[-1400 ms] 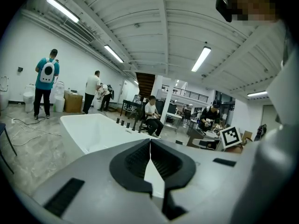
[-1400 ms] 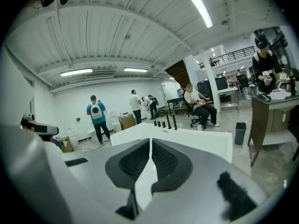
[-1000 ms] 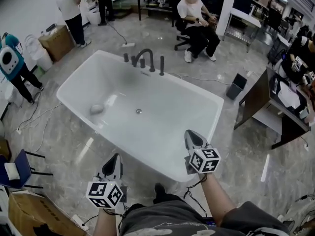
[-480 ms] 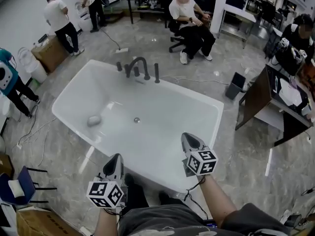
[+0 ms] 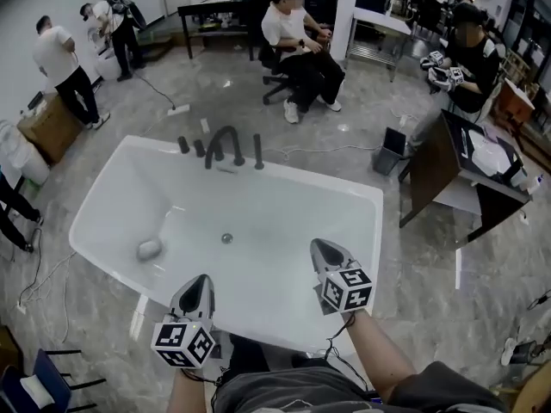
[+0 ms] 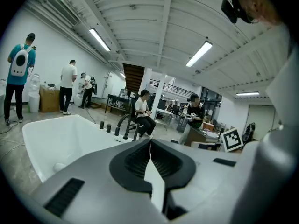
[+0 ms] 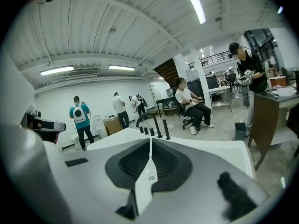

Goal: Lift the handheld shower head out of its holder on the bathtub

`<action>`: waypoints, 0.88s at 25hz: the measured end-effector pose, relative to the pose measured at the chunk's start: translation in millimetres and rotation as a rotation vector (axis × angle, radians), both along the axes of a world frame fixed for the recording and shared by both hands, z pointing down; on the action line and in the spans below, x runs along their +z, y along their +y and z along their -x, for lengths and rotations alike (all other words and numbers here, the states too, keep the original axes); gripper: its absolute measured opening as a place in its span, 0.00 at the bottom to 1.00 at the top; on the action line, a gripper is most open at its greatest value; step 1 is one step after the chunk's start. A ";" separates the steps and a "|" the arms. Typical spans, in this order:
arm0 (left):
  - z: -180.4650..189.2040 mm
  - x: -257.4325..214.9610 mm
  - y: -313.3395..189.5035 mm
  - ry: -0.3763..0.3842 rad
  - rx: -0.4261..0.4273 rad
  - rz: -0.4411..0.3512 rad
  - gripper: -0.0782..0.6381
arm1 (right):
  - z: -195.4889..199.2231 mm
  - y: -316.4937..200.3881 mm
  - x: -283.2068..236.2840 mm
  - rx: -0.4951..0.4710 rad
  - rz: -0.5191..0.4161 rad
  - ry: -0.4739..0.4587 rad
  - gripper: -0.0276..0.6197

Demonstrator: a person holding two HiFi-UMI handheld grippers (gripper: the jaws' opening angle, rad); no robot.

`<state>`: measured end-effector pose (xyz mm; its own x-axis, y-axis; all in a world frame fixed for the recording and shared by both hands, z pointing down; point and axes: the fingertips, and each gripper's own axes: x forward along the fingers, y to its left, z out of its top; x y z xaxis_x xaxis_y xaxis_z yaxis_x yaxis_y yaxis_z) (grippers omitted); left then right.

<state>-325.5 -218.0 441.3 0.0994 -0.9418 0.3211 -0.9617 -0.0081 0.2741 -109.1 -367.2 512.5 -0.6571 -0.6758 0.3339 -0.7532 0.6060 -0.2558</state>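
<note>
Standing on grey marbled floor point(image 5: 430, 304), a white bathtub point(image 5: 344, 222) faces left gripper point(image 5: 197, 282) and right gripper point(image 5: 322, 248), jaws clenched empty.

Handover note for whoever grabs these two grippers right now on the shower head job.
Left gripper: shut, empty, at the near side of the bathtub.
Right gripper: shut, empty, above the tub's near side.
Handheld shower head: upright in its holder on the far rim, beside the faucet, out of both grippers' touch.
Done: nothing lifted.
Left: reach across, open, grip the shower head, lift it out.
</note>
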 end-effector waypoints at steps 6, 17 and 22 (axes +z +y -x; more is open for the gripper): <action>83.7 3.7 -44.3 0.000 0.085 0.010 0.13 | 65.5 -38.5 -2.5 0.114 0.011 0.021 0.09; 188.4 53.0 -115.8 0.023 0.158 0.039 0.13 | 148.0 -113.1 26.0 0.243 -0.010 0.085 0.09; 216.1 72.4 -158.3 0.048 0.181 0.045 0.13 | 173.3 -155.7 34.2 0.284 -0.019 0.057 0.09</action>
